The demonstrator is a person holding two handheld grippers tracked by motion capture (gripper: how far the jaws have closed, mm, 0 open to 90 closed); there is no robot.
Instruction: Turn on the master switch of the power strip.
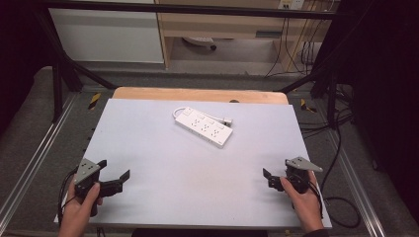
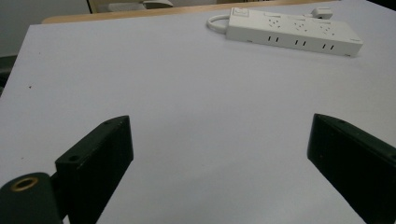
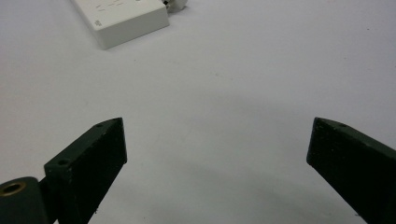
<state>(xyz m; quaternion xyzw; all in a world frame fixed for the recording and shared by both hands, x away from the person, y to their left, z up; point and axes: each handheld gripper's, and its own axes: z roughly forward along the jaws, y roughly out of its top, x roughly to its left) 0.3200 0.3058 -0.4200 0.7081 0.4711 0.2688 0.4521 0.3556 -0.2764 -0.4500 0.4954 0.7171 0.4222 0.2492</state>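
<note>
One power strip (image 1: 203, 126) — two grippers, jaws wide apart.

Glossy white plastic power strip (image 1: 203, 126) on matt, smooth table (image 1: 148, 148).

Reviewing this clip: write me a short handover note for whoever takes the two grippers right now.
Left gripper: jaws wide open, holding nothing, near the front left corner of the table.
Right gripper: jaws wide open, holding nothing, near the front right.
White power strip: lies flat at the middle of the far half of the table, set diagonally, its short cord looped at the far-left end and its plug lying beside it on the far side. Neither gripper touches it.
Done: nothing yet that shows; the strip looks untouched.
Left: probably reach forward to the strip and plug; both are well ahead of the jaws.
</note>
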